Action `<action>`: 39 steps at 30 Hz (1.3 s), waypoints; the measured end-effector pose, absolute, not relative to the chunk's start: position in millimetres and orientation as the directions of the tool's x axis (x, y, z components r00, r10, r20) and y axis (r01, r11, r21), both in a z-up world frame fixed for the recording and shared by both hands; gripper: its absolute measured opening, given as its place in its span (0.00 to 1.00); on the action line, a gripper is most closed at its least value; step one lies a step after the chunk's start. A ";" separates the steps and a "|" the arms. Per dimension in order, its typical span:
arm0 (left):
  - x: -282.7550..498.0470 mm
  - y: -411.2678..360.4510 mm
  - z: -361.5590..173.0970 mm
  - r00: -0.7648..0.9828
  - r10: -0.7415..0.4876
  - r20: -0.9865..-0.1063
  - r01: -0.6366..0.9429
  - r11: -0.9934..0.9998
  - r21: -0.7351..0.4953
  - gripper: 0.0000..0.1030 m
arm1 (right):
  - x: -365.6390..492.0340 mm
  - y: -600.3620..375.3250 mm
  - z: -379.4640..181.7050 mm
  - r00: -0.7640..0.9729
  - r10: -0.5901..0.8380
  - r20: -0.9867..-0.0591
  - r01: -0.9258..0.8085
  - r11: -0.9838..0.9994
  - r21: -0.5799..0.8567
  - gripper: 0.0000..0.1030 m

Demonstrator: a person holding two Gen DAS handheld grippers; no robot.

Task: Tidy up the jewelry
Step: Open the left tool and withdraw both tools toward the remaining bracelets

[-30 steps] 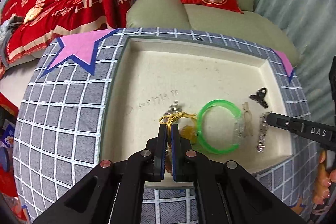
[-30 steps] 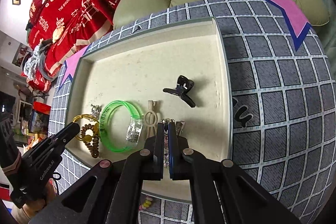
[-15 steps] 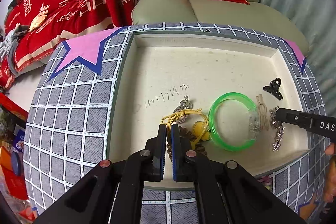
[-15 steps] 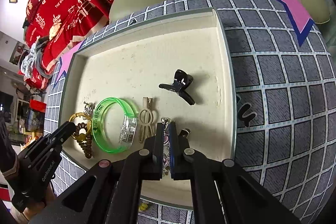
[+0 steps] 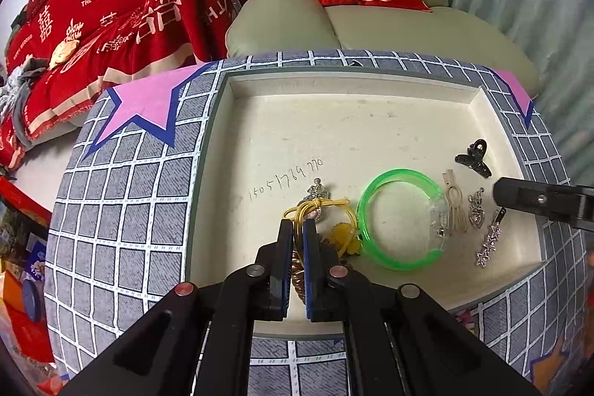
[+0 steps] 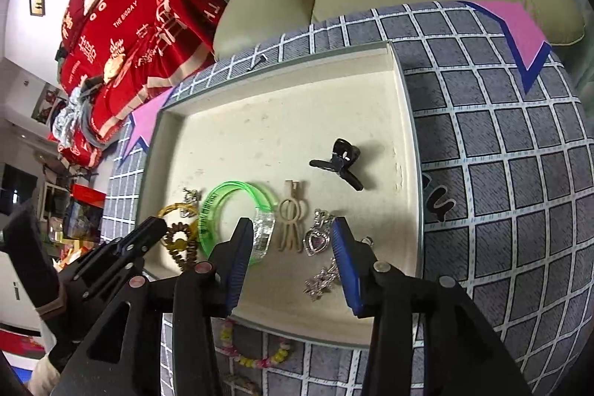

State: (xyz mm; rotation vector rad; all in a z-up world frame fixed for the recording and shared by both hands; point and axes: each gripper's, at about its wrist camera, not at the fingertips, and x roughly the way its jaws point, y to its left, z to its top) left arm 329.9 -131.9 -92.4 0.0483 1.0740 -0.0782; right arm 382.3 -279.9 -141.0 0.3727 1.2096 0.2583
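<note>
**Jewelry lined up in the cream tray**

The star hairpin (image 6: 322,279) lies at the tray's (image 5: 371,121) near edge, long axis running diagonally toward the heart pendant (image 6: 317,240) beside it. The right claw (image 6: 293,262) is opening over both, gripping nothing. Further left, the left claw (image 5: 295,232) is pinched tight on the yellow cord bracelet (image 5: 326,206), next to the green bangle (image 5: 397,218).

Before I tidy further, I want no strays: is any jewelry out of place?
Yes. A beaded bracelet lies on the checked cloth outside the tray, just beyond its near edge, while the other pieces sit inside.
</note>
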 end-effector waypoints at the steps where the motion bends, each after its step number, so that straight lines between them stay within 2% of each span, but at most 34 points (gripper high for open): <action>1: 330.0 -130.7 -92.1 0.474 -0.041 -0.879 0.084 0.996 -0.001 0.14 | 381.5 -279.9 -139.7 0.337 0.391 -0.857 0.002 0.910 0.415 0.48; 6: 329.3 -126.5 -88.4 0.483 -0.047 -0.874 0.075 0.997 -0.013 0.14 | 374.4 -279.0 -133.0 0.348 0.405 -0.845 -0.004 0.902 0.431 0.56; 11: 326.4 -126.7 -83.2 0.492 -0.058 -0.869 0.080 0.997 -0.020 0.14 | 364.3 -277.6 -126.3 0.359 0.429 -0.829 -0.006 0.889 0.458 0.71; 12: 325.6 -126.2 -82.2 0.494 -0.057 -0.868 0.079 0.997 -0.020 0.29 | 362.2 -277.3 -125.2 0.361 0.431 -0.827 -0.006 0.888 0.460 0.71; 13: 325.1 -125.1 -81.0 0.492 -0.059 -0.869 0.079 0.997 -0.023 0.94 | 359.9 -277.0 -123.8 0.362 0.433 -0.826 -0.006 0.887 0.462 0.73; 14: 324.4 -124.2 -79.6 0.492 -0.045 -0.869 0.066 0.998 -0.015 1.00 | 357.3 -276.9 -122.5 0.364 0.436 -0.823 -0.004 0.884 0.467 0.81; 16: 321.7 -123.9 -77.9 0.539 -0.028 -0.842 0.062 0.998 0.007 1.00 | 353.4 -277.4 -120.6 0.365 0.443 -0.819 0.000 0.880 0.475 0.82; 25: 307.8 -123.9 -77.0 0.571 -0.007 -0.821 0.067 0.997 0.039 1.00 | 332.9 -281.9 -118.3 0.358 0.456 -0.815 0.042 0.864 0.502 0.82; 32: 275.1 -114.0 -83.3 0.509 -0.054 -0.859 0.072 0.997 -0.020 1.00 | 304.0 -283.7 -122.2 0.321 0.459 -0.829 0.065 0.862 0.502 0.82; 39: 220.9 -117.8 -96.1 0.435 -0.060 -0.899 0.094 0.995 -0.021 1.00 | 281.9 -283.1 -142.8 0.254 0.408 -0.877 0.115 0.887 0.446 0.81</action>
